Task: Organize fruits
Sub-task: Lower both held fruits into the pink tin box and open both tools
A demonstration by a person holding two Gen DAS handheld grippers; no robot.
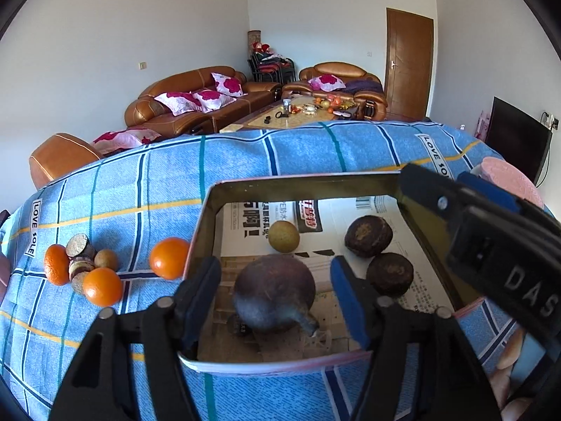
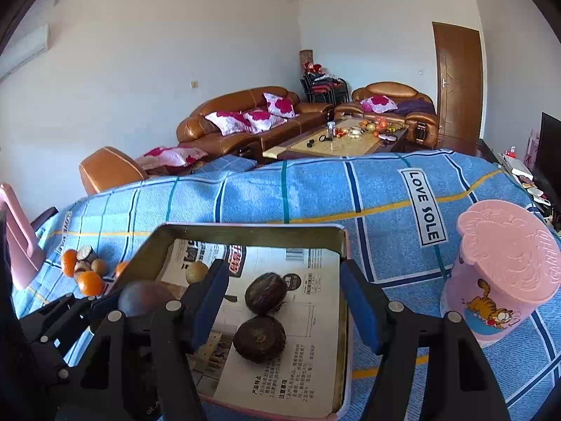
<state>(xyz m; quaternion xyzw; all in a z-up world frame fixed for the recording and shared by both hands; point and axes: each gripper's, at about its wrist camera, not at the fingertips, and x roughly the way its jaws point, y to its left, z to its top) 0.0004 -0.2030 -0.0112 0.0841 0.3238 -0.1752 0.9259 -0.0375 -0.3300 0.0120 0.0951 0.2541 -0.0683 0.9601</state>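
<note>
Both grippers, left [image 1: 275, 294] and right [image 2: 282, 305], hold their jaws open over the tin tray [image 1: 210, 217]; a dull purple-brown round fruit [image 1: 273, 293] sits loose between the left jaws, at the tray's near-left.

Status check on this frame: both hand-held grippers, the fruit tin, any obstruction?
Left hand-held gripper open over large purple fruit, not gripping. Right hand-held gripper open, empty. Tin holds four fruits; oranges outside. Nothing blocking.

I'm working in a home living room: brown leather sofas [image 1: 196, 101] with floral cushions, a cluttered coffee table [image 2: 336, 144], what looks like a television [image 1: 515, 140].
</note>
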